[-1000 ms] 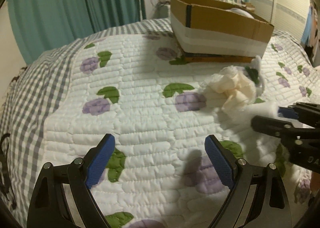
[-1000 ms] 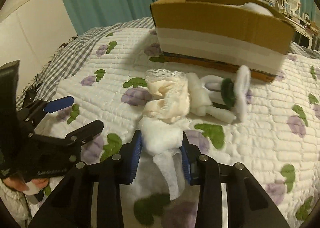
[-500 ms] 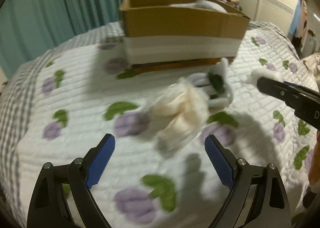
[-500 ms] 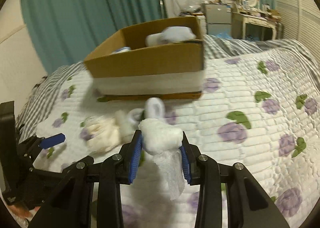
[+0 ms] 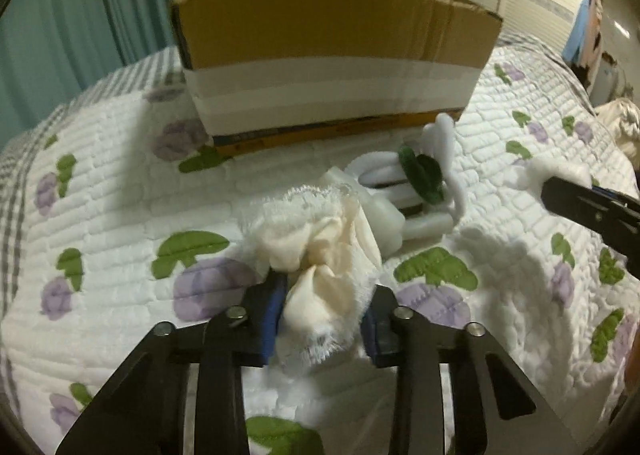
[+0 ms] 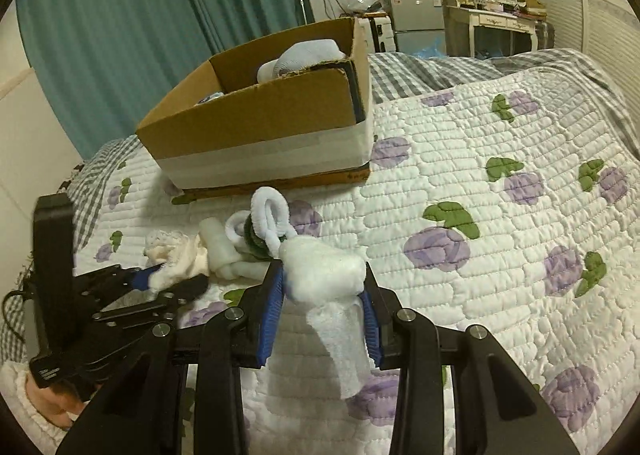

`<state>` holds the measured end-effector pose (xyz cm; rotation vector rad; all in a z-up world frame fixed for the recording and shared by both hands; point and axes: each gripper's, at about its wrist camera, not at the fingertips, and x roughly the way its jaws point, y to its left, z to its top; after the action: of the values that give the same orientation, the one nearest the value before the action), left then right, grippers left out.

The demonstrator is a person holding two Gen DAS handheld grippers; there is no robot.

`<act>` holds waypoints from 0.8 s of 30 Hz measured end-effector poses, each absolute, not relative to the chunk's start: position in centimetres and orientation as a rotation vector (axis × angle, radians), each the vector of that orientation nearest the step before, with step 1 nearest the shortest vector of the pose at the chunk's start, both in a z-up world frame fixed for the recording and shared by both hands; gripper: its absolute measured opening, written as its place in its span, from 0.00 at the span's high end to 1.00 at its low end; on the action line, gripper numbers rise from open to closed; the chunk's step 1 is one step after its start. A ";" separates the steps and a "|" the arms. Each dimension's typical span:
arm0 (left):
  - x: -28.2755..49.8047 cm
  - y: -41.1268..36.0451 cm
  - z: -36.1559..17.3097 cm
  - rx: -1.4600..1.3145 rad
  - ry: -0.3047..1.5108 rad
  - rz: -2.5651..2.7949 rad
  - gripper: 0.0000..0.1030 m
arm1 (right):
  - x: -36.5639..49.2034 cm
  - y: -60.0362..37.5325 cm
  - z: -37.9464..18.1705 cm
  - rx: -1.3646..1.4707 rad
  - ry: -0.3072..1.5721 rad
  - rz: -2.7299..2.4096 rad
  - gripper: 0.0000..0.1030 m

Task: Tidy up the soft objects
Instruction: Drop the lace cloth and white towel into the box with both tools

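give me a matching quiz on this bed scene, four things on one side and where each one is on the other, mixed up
Things:
1. cream lace cloth
2. white fluffy cloth
3. pale blue bundle
4. white and green toy

Places:
A. inside the cardboard box
B. lying on the quilt in front of the box
C. between the fingers of the left gripper
D. between the fingers of the right gripper

Pairs: 1-C, 2-D, 3-A, 4-B

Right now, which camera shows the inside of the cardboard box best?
The right wrist view: it looks down past the cardboard box rim to a pale blue soft item inside. The left wrist view shows only its front wall and a white sliver above the rim.
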<state>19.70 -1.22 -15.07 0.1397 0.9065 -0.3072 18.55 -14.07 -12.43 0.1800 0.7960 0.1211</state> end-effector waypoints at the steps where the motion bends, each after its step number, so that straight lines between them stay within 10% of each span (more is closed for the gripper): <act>1: 19.3 -1.0 -14.6 0.142 0.894 -0.303 0.70 | 18.5 -14.0 -12.4 0.178 0.795 0.121 0.66; 24: 13.3 -0.6 0.6 0.236 0.561 -0.283 0.70 | 14.4 -11.3 -1.1 0.056 0.542 0.202 0.66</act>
<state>13.26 -0.59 0.62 0.2365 0.5607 -0.2832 14.39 -11.29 -1.13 0.0556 0.5422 0.2021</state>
